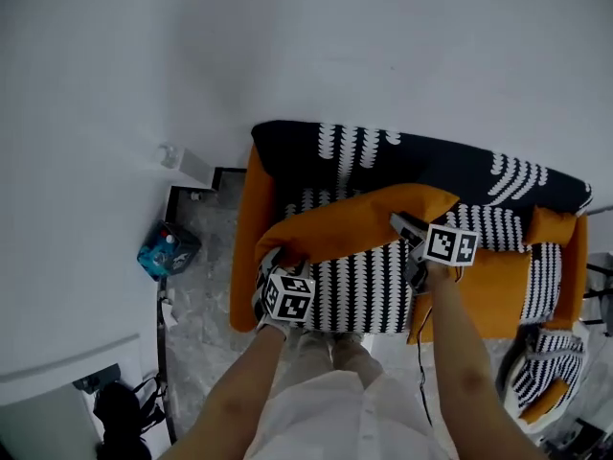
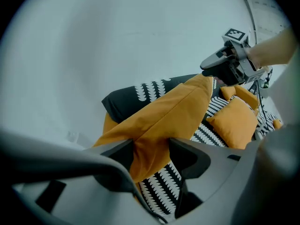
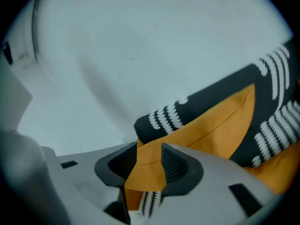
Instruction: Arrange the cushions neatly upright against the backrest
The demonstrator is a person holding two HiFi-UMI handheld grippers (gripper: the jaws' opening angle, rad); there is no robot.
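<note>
The orange-and-striped cushion (image 1: pixel 356 226) stands on the left part of the seat of the orange sofa (image 1: pixel 244 257), just in front of the dark patterned backrest (image 1: pixel 431 166). Its striped face is turned toward the person and its orange face toward the backrest. The left gripper (image 1: pixel 272 256) is at the cushion's upper left corner. Its jaws are released and stand wide apart, with a bunched fold of orange fabric between them. The right gripper (image 1: pixel 398 221) is at the upper right corner. Its jaws are also released, with the thin orange corner lying in the gap. A second orange cushion (image 2: pixel 236 121) rests on the seat further right. Another striped cushion (image 1: pixel 546 372) lies beside the sofa.
</note>
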